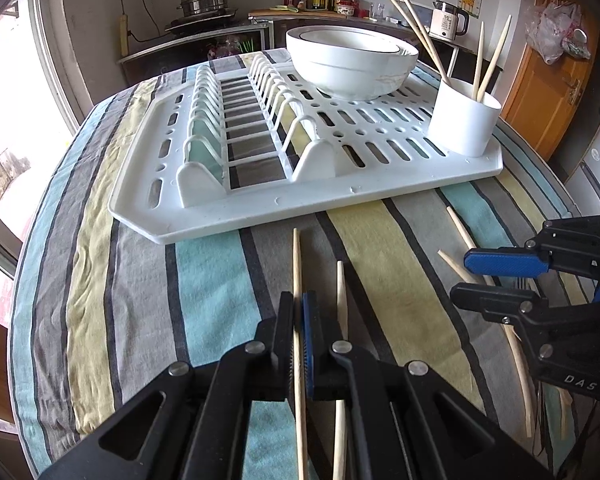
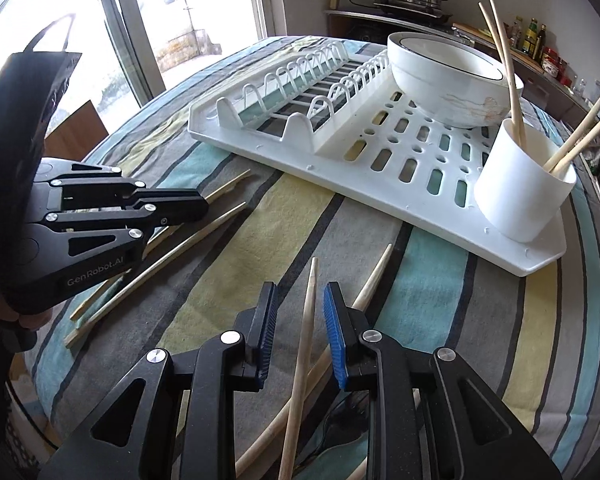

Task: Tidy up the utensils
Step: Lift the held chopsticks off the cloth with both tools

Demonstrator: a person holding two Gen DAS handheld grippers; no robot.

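Observation:
My left gripper [image 1: 299, 320] is shut on a wooden chopstick [image 1: 297, 264] low over the striped tablecloth; a second chopstick [image 1: 341, 292] lies just right of it. My right gripper [image 2: 300, 312] is open, its jaws on either side of a chopstick [image 2: 309, 304] on the cloth, with another chopstick [image 2: 374, 280] crossing under it. The right gripper also shows in the left wrist view [image 1: 476, 278]. The left gripper shows in the right wrist view [image 2: 196, 208], above two chopsticks [image 2: 204, 232]. A white utensil cup [image 1: 464, 118] [image 2: 520, 192] on the dish rack holds several chopsticks.
A white dish rack [image 1: 260, 208] [image 2: 340, 184] sits on the round table, with stacked white bowls [image 1: 352, 64] [image 2: 452, 80] at its back. A window is on the left, a kitchen counter with a pot and bottles behind.

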